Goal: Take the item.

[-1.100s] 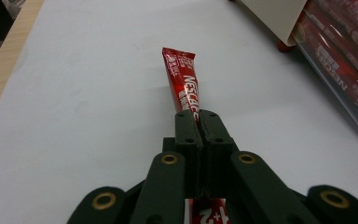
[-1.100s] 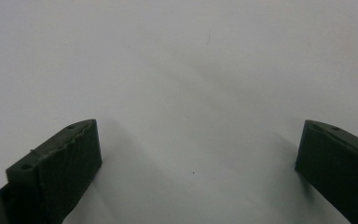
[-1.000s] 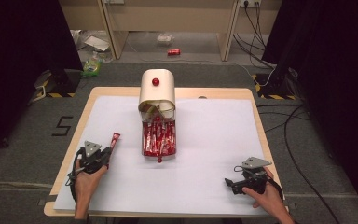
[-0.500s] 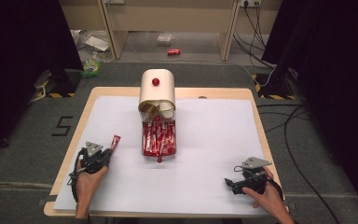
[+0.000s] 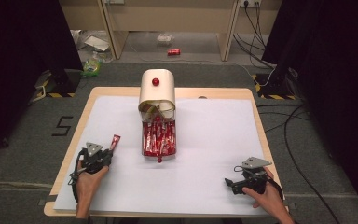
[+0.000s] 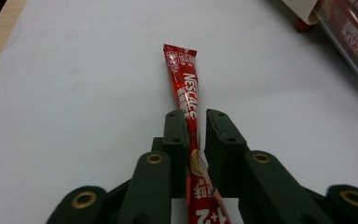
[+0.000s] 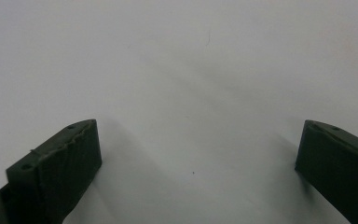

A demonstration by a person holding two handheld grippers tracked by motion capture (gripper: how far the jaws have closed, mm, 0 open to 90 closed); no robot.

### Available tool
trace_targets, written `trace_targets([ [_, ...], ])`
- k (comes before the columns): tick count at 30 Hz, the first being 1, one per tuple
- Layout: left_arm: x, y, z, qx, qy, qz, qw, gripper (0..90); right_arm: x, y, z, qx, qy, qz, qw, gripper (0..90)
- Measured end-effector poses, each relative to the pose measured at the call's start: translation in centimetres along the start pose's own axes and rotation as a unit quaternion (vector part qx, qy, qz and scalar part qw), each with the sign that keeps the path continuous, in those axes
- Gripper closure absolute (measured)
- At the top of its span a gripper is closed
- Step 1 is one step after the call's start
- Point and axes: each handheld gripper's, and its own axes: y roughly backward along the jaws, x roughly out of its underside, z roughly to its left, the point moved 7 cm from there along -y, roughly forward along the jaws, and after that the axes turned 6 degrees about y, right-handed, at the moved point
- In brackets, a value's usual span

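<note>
A white sheet [image 5: 205, 140] covers the wooden table [image 5: 256, 100], with grey floor, cables and litter beyond it; near the far edge stands a cream box [image 5: 157, 91] with a red knob, and everything else is placed from that box. A heap of red sachets [image 5: 159, 138] spills out of its mouth toward the person, touching it. One loose sachet [image 6: 186, 98] lies on the sheet to the left of the heap and nearer the person, well apart from the box; in the left gripper view its near end runs between the jaws of the left gripper [image 6: 196, 119]. Those jaws have just been opening; a gap shows on the right side of the sachet, while the left jaw lies against it, so I judge the grip let go and the sachet resting on the sheet. The right gripper [image 5: 230, 182] rests far from the box, at the near right of the sheet; its jaws stand wide with bare sheet between them in the right gripper view.

The likely trouble from here: the sachet is thin and light, and it may cling to the left jaw; a quick lift or sideways pull would drag or flip it out of line. Pulling back before the jaws part further risks catching its crimped end; a slide toward the heap could knock more sachets loose.
</note>
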Motion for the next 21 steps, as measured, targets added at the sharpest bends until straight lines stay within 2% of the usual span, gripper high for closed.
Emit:
trace_targets([
  [5,-0.8,0.6,-0.3,-0.002,0.007,-0.02,0.9998,58.4,0.0,0.0,0.0,0.0,0.0,0.0,1.0,0.6],
  [9,-1.3,0.8,-0.7,0.006,0.005,-0.034,0.9994,48.3,0.0,0.0,0.0,0.0,0.0,0.0,1.0,0.5],
  [16,-1.5,0.9,-0.9,0.012,0.016,-0.039,0.999,39.5,0.0,0.0,0.0,0.0,0.0,0.0,1.0,0.6],
  [21,-1.8,1.0,-1.6,0.022,0.01,-0.04,0.9989,34.2,0.0,0.0,0.0,0.0,0.0,0.0,1.0,0.5],
])
